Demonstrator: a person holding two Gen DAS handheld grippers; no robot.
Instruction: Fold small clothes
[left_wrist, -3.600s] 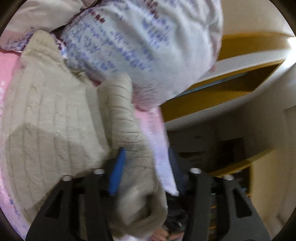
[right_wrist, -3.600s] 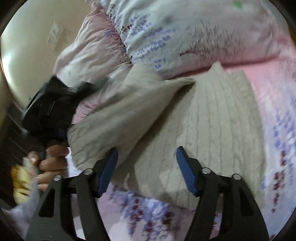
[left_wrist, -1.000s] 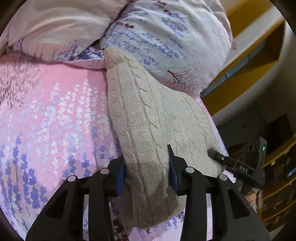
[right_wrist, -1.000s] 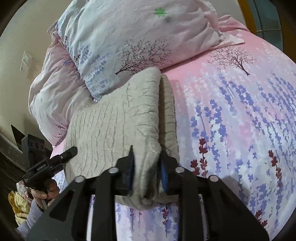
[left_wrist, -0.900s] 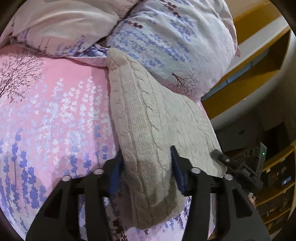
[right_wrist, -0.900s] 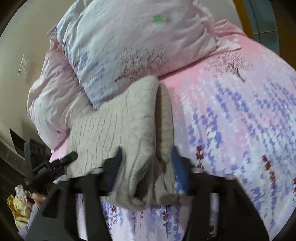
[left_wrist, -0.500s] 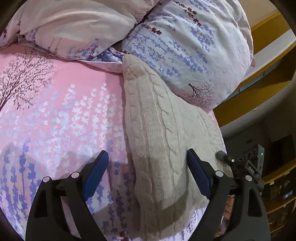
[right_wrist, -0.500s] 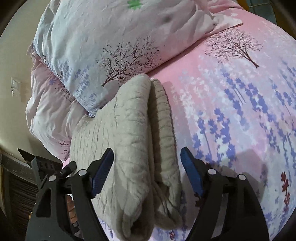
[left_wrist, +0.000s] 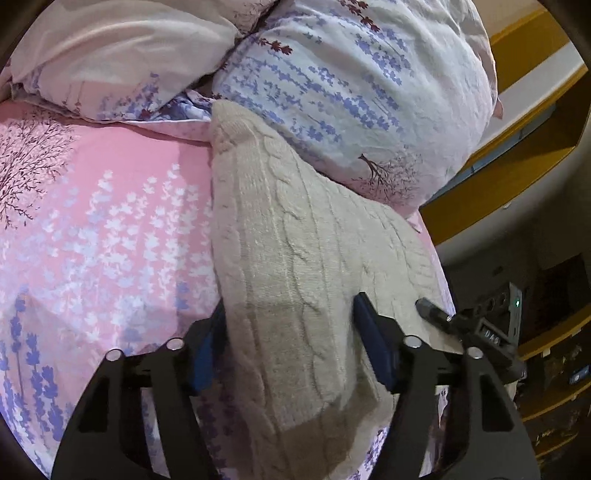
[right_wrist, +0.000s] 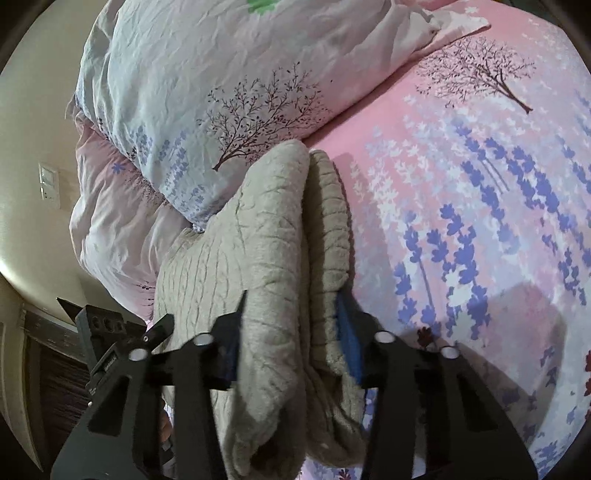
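Note:
A beige cable-knit sweater (left_wrist: 295, 251) lies folded lengthwise on the pink flowered bed sheet (left_wrist: 103, 229), its far end against the pillows. My left gripper (left_wrist: 291, 343) is open with its jaws either side of the sweater's near end. In the right wrist view the same sweater (right_wrist: 266, 240) shows as two stacked layers, and my right gripper (right_wrist: 291, 336) is open with its jaws astride the thick folded edge. The right gripper's body also shows at the right edge of the left wrist view (left_wrist: 476, 332).
Two flowered pillows (left_wrist: 351, 85) and a bunched pink duvet (right_wrist: 110, 206) press against the sweater's far end. The bed edge drops off by a yellow wooden shelf (left_wrist: 517, 147). A wall with a light switch (right_wrist: 48, 182) stands to the left.
Both grippers let go of the folded sweater and opened wide half a second ago. Now their jaws stand narrower, close around the sweater's near edges. The sweater lies still.

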